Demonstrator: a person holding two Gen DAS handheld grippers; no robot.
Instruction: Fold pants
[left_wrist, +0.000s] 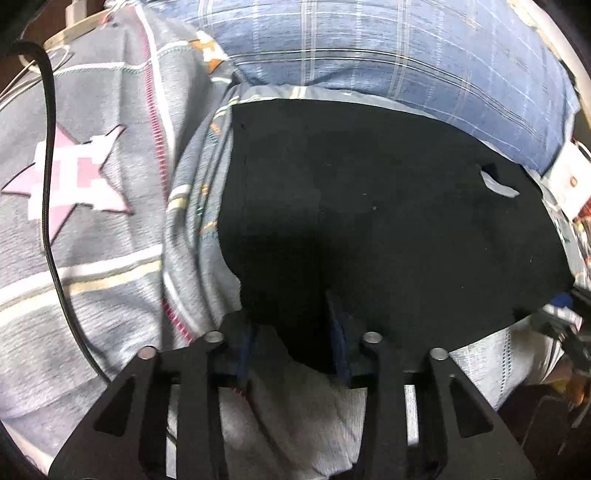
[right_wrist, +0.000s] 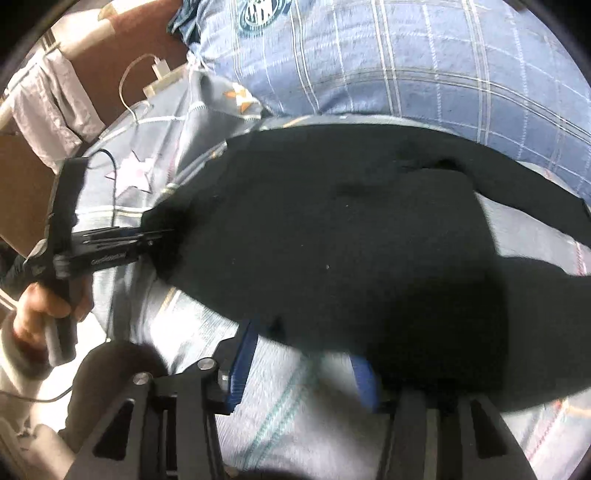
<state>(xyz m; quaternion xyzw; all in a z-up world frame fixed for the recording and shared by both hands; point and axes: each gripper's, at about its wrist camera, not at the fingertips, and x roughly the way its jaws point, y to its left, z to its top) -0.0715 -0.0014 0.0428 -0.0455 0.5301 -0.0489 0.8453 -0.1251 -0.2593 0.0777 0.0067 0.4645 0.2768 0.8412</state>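
Black pants (left_wrist: 369, 203) lie spread flat on a grey patterned bed sheet (left_wrist: 110, 240). In the left wrist view my left gripper (left_wrist: 290, 314) stands part open at their near edge. A flap of black cloth lies between its blue pads (left_wrist: 245, 350), which do not press on it. The right wrist view shows the pants (right_wrist: 332, 240) and the left gripper (right_wrist: 162, 234) at their left corner, held by a hand (right_wrist: 33, 314). My right gripper (right_wrist: 303, 347) is part open at the near hem. Sheet shows between its fingers, and black cloth covers the right fingertip.
A blue checked pillow or duvet (left_wrist: 406, 55) lies just beyond the pants. A black cable (left_wrist: 48, 184) runs across the sheet on the left. A white charger with its cord (right_wrist: 160, 70) sits at the bed's far left edge. A pale garment (right_wrist: 55, 107) hangs from a rail.
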